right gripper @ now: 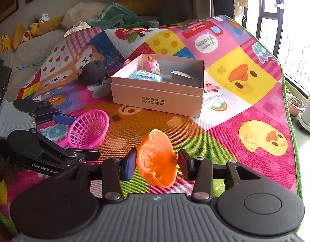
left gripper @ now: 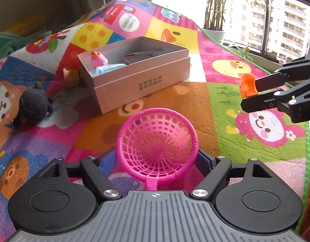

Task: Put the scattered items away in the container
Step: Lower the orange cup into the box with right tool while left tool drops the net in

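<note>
Right tongs [right gripper: 157, 162] clench the orange shell [right gripper: 156, 159]; left tongs [left gripper: 157, 157] straddle the pink strainer [left gripper: 157, 141], grip unclear; the box [right gripper: 158, 100] lies straight above both, mid-frame

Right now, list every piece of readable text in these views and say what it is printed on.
"Vroom Vroom": white speech bubble on the play mat.
"GenRobot.A", cut off: side of the left tongs.
"全球好水果 直供百果园": green print on the cardboard box.
"14:22", faint: dim display behind the mat, uncertain.
"mini truck" on the mat's red truck, and the blue packet in the box: too small to read surely.
</note>
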